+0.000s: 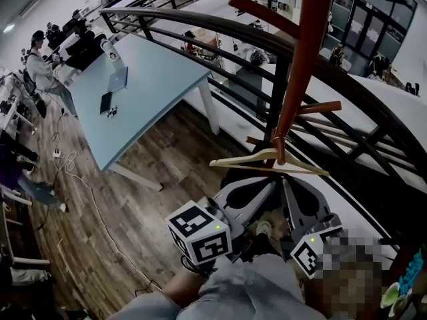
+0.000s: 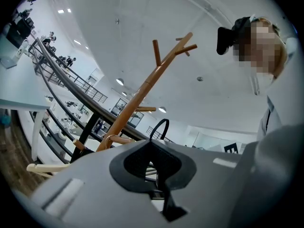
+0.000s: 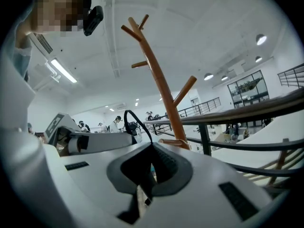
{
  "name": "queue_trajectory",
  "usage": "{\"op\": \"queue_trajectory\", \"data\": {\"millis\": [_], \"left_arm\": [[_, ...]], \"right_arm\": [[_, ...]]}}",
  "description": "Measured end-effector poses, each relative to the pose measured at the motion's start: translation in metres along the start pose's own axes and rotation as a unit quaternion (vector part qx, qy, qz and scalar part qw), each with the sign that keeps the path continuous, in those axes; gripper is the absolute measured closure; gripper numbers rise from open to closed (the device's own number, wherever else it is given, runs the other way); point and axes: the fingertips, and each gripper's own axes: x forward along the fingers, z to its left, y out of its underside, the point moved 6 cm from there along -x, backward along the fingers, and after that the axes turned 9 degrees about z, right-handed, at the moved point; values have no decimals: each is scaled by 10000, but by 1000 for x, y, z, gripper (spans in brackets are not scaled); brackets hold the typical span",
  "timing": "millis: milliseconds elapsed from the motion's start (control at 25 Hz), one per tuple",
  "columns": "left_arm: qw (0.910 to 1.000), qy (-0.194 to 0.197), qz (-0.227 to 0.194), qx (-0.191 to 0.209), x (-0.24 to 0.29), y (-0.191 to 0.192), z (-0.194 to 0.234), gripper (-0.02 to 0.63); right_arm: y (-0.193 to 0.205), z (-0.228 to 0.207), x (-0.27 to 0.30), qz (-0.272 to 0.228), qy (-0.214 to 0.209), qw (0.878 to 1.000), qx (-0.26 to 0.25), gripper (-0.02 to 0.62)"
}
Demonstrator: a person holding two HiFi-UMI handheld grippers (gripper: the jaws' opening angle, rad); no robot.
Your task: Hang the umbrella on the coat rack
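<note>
Closest to me, my left jaws (image 2: 153, 148) are drawn almost together, with only a thin slit between them. A black strap (image 2: 160, 126) stands up in a loop right at their tips. My right jaws (image 3: 152, 148) are just as nearly closed, with a pale sliver caught in the gap, and the same loop arches up just beside their tips. From above, the two grippers point inward toward each other. A pale knob with a dark bundle under it shows between them, and I take that to be the umbrella (image 1: 263, 229). Most of it is hidden beneath me, so I judge rather than see that both pairs of jaws have it at the handle end.

It should be light. The folded cloth is probably soft and would give or slide under a pinch, so the stiff handle looks like the place to grip. The strap is thin and likely floppy, and I think it needs holding open to slip over a peg.

Just beyond my tips a wooden hanger (image 1: 267, 159) hangs low on the coat rack (image 1: 301, 59). A free peg (image 1: 319, 107) juts out above the hanger, slanting slightly upward, which should keep a loop from sliding off. Behind the rack runs a dark railing (image 1: 200, 29). Well off to the left stands a pale blue table (image 1: 153, 79) on the wooden floor (image 1: 100, 219).
</note>
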Motion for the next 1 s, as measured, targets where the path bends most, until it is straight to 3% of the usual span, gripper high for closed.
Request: {"op": "queue_trajectory", "data": {"millis": [240, 1000], "left_arm": [[9997, -231, 22, -126, 10, -4, 30, 601], [9952, -868, 165, -416, 42, 6, 59, 601]], "right_arm": [[0, -19, 31, 139, -112, 9998, 60, 597], [13, -63, 61, 681, -511, 9963, 73, 597]]}}
